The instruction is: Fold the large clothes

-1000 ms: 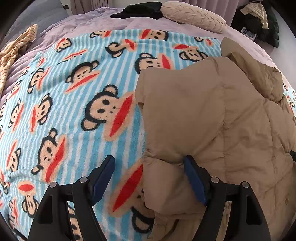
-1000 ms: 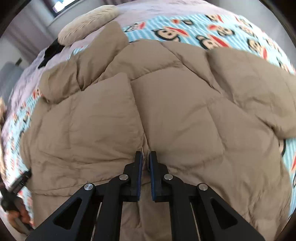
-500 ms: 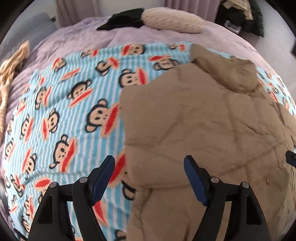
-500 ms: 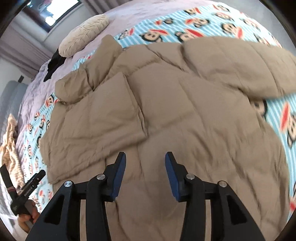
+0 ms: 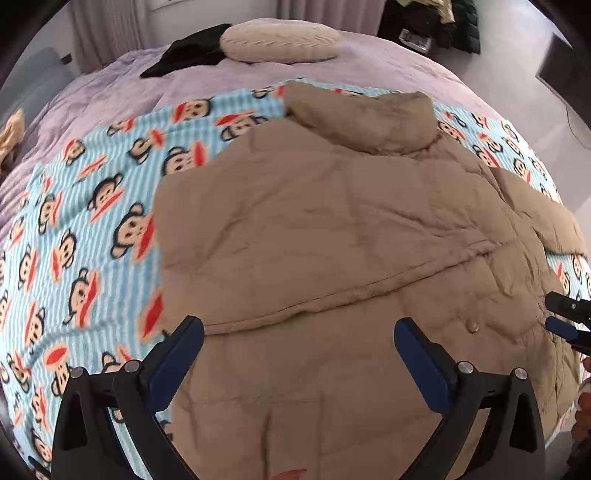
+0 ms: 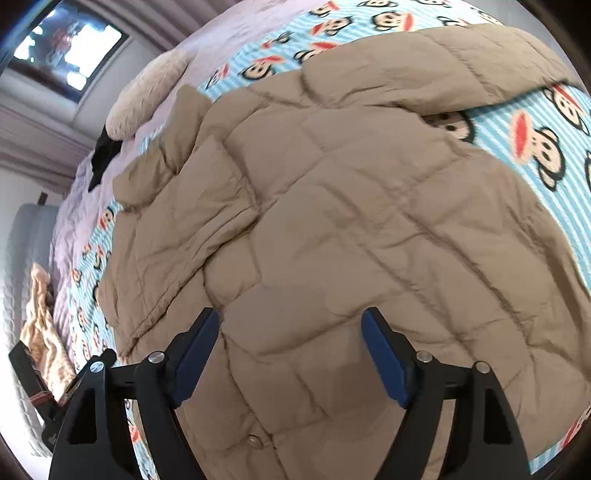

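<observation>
A tan quilted puffer jacket [image 5: 332, 221] lies spread on a blue striped monkey-print blanket [image 5: 92, 221]. Its left sleeve is folded over the body; the hood [image 5: 369, 114] lies at the far end. My left gripper [image 5: 295, 343] is open and empty, raised above the jacket's near part. The jacket also fills the right wrist view [image 6: 351, 221], with the other sleeve [image 6: 443, 66] stretched out at the far right. My right gripper [image 6: 290, 339] is open and empty above the jacket's lower half. Its tips also show in the left wrist view [image 5: 565, 321].
The blanket lies on a lilac bedspread [image 5: 110, 85]. A cream pillow [image 5: 280, 40] and a black garment [image 5: 192, 55] lie at the head of the bed. A beige striped cloth [image 6: 40, 332] lies at the bed's left side. Dark clothes [image 5: 454, 26] are piled beyond the bed.
My right gripper has opened and let go of the jacket, then lifted away. My left gripper has pulled back and up, so more of the jacket shows. The left sleeve now lies folded across the body.
</observation>
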Demonstrator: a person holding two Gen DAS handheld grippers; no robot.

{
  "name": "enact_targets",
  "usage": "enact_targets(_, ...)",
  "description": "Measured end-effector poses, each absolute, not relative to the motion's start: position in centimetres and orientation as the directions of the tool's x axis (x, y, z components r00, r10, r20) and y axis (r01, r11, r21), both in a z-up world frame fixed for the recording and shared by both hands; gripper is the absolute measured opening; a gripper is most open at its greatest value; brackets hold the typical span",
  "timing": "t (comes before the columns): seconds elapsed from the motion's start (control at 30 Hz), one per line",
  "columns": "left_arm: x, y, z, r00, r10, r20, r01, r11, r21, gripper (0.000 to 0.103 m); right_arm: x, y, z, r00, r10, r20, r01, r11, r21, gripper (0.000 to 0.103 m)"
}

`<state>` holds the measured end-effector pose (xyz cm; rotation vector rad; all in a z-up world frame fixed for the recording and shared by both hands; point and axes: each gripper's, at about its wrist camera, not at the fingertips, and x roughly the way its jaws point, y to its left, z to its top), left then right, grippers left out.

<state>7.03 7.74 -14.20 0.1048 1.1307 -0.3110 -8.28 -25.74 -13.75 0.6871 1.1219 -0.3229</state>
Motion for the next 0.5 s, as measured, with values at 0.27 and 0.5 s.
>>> enact_targets(0.27,7.1,-0.5,-14.0,0.376,-0.116,-0.919,0.278,0.961,-0.008,0.103,-10.9,-34.0,-13.2,0.496,0.138,-0.857,0.595,0.665,0.452,0.097)
enact_targets(0.5,6.6,-9.7,-14.1,0.348,-0.145,-0.926,0.321,0.947,-0.028,0.103,-12.2,-44.0,-12.1,0.540,0.114,-0.834,0.636,0.594,0.493,0.103)
